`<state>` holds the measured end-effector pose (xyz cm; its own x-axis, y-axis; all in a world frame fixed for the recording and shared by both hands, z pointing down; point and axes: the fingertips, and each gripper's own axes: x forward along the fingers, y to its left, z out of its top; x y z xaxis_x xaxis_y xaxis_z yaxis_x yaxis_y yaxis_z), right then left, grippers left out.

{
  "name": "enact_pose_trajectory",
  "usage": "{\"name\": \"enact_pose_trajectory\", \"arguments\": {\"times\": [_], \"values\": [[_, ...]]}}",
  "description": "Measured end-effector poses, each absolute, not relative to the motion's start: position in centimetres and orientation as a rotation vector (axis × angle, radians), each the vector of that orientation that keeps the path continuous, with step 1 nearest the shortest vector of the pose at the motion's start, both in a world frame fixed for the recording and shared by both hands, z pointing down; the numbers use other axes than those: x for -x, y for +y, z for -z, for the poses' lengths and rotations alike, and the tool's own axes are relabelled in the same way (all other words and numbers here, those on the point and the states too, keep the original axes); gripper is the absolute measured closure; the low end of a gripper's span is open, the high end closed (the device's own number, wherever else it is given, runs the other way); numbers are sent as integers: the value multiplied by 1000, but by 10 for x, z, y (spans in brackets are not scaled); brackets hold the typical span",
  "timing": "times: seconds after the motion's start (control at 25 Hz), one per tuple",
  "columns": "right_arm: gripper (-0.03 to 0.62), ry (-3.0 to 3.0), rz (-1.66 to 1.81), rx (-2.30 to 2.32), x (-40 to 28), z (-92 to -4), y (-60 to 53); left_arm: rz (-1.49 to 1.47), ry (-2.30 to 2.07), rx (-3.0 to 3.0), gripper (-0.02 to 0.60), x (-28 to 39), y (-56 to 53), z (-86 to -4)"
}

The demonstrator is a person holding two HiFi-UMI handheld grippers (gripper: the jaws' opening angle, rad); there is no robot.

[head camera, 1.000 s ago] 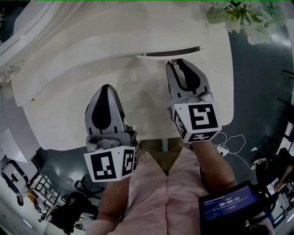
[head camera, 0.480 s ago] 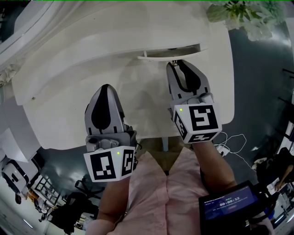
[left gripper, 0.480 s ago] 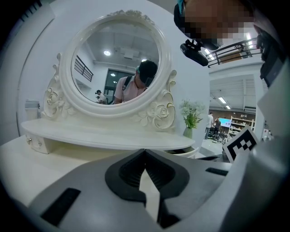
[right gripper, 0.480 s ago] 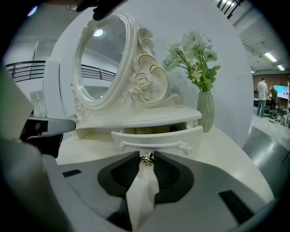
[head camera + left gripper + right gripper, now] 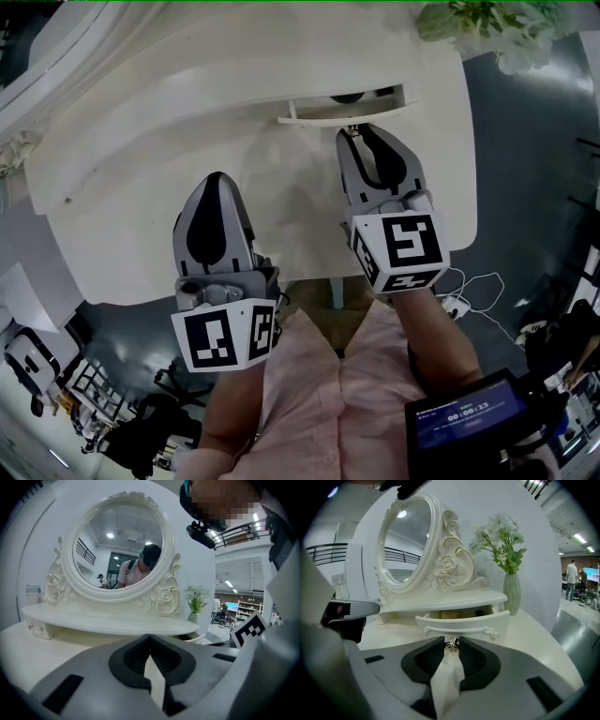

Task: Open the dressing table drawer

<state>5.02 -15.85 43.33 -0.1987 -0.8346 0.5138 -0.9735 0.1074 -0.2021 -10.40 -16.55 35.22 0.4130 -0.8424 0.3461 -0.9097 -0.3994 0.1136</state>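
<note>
Drawer [image 5: 464, 623]: white, curved front, rope trim, partly pulled out under mirror shelf [image 5: 450, 599] | right gripper [image 5: 353, 132]: jaws pinching its metal knob [image 5: 452, 644] | left gripper [image 5: 150, 637]: jaws pressed together, empty

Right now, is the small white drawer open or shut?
Partly open: the white curved drawer stands out from under the white shelf, its inside showing.

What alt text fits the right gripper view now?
The right gripper pinches the small metal knob of the drawer, which stands partly pulled out. An oval mirror rises behind at picture left, a vase of flowers at picture right.
</note>
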Motion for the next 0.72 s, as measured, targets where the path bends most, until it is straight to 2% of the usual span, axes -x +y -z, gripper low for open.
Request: {"name": "enact_pose_trajectory", "arguments": {"times": [0.72], "values": [[487, -2118, -738, -1786, -52, -434, -149, -339, -1520, -2400, 560, 99, -158, -351]]}}
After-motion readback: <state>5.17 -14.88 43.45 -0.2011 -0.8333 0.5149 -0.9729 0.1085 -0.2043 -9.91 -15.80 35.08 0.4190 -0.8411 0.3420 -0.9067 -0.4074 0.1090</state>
